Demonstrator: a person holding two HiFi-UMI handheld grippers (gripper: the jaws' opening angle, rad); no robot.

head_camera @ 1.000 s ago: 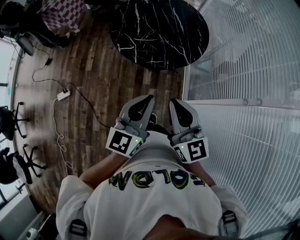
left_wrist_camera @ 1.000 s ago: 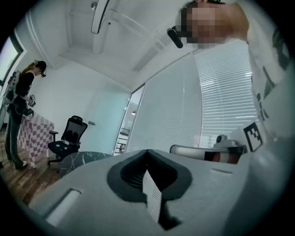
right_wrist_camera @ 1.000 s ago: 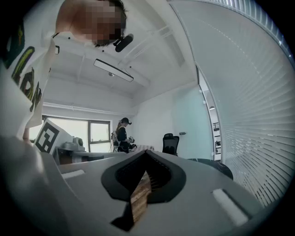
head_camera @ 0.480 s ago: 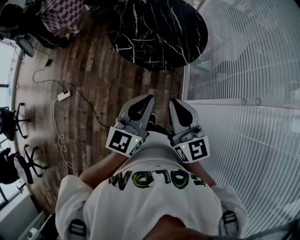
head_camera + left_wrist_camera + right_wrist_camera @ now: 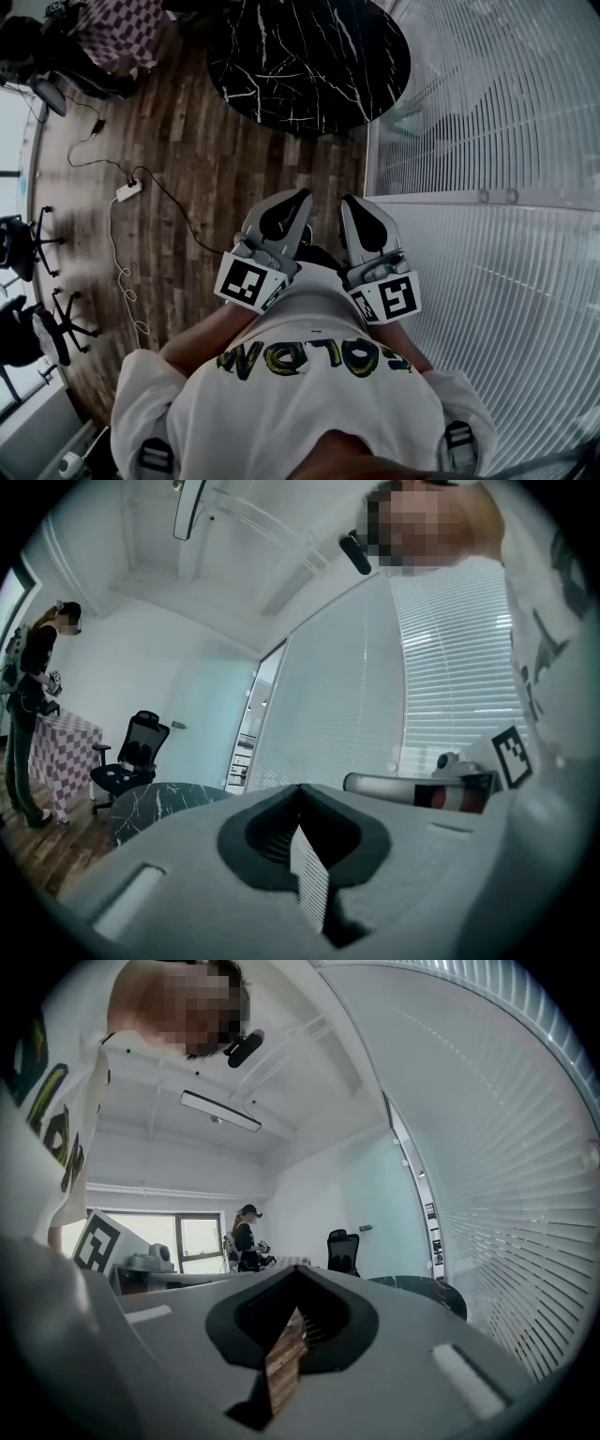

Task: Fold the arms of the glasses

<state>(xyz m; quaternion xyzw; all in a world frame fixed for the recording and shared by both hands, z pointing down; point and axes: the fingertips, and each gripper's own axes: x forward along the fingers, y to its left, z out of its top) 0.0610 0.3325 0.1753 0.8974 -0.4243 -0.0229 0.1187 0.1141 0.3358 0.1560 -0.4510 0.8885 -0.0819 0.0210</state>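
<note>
**Item 1.** Grey hand-held left gripper [image 5: 298, 199] with marker cube: jaws pressed fully together, ribbed pads meeting, nothing between them. It was held level in front of the wearer's white printed shirt [image 5: 309, 394].

**Item 2.** Grey hand-held right gripper [image 5: 349, 204]: jaws likewise closed on nothing, just beside the left gripper and parallel to it.

**Item 3.** Glasses: in none of the views, neither held nor lying on any visible surface.

**Progress.** Judged not begun. No arm was folded. Finding the glasses, steadying them and folding both arms were all left to do.

**Item 4.** Round black marble-veined table [image 5: 309, 56], ahead of both grippers and well apart from them, its visible top bare.

**Item 5.** Room:
- dark wooden plank floor [image 5: 187, 159]
- white power strip with trailing cable [image 5: 127, 190]
- black office chairs [image 5: 23, 244]
- checked-cloth table [image 5: 117, 28]
- white slatted blinds on a glass wall [image 5: 487, 141] to the right
- a second person standing [image 5: 28, 724] by the checked cloth
</note>
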